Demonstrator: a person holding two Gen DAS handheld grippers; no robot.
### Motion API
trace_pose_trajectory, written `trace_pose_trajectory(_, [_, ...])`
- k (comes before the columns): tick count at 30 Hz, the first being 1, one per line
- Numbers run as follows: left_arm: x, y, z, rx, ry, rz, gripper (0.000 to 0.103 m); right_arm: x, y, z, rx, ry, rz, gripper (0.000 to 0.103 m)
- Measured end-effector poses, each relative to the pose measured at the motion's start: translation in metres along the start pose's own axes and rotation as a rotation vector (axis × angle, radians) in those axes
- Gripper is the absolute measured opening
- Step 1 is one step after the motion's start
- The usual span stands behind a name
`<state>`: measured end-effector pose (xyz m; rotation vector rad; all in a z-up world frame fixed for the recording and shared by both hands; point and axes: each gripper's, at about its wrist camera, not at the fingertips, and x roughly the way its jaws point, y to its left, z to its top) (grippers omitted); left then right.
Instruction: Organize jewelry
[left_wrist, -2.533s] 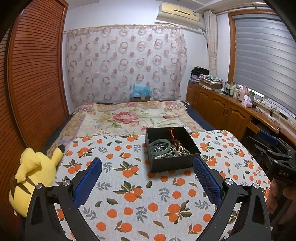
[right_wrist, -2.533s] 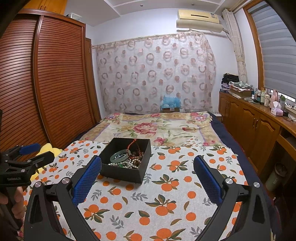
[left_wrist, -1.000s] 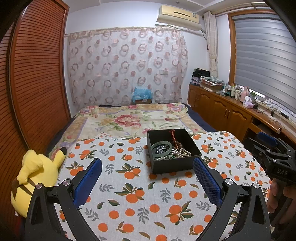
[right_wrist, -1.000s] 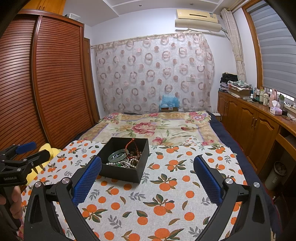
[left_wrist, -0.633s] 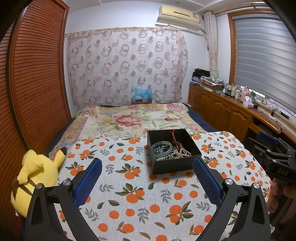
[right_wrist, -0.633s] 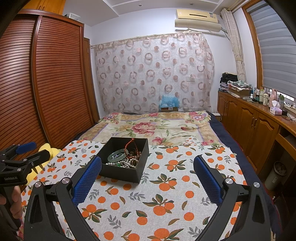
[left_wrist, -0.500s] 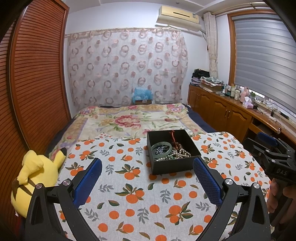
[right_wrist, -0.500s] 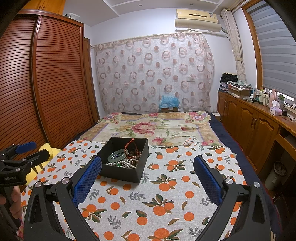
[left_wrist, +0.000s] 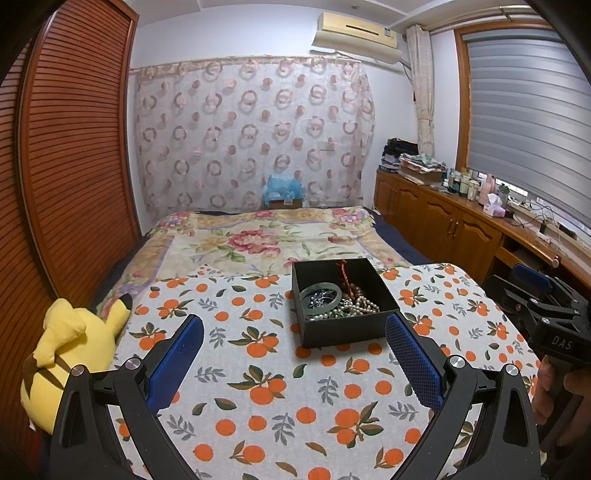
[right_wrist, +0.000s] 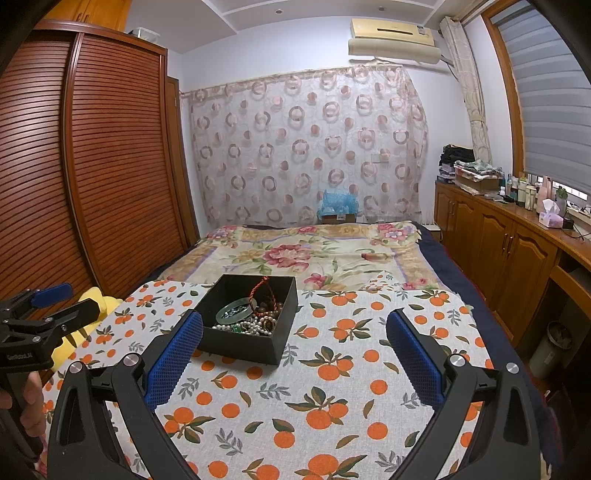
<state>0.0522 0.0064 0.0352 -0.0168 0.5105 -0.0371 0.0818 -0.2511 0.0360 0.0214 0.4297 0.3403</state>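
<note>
The left gripper (left_wrist: 294, 345) hangs spread wide and empty above the orange-print cloth (left_wrist: 280, 391), likely squared up for a reach. Just ahead, the black box (left_wrist: 341, 330) keeps the jewelry (left_wrist: 338, 301) heaped together, a green bangle (left_wrist: 320, 297) on top. Rightward, the right gripper (right_wrist: 294, 345) gapes empty too.
</note>
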Motion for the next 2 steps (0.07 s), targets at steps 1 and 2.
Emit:
trace_pose_trajectory(1, [-0.0007,-0.0013,-0.0005,0.0,0.0,-0.001,0.095,-0.0001,0.0001,-0.0005,0.001,0.0,0.001,0.1])
trace_pose_trajectory(2, [0.0,0.0001,0.0007,-0.001,-0.001,-0.003,0.095,-0.0003,0.0002,-0.0004,0.001,-0.001,0.0,0.1])
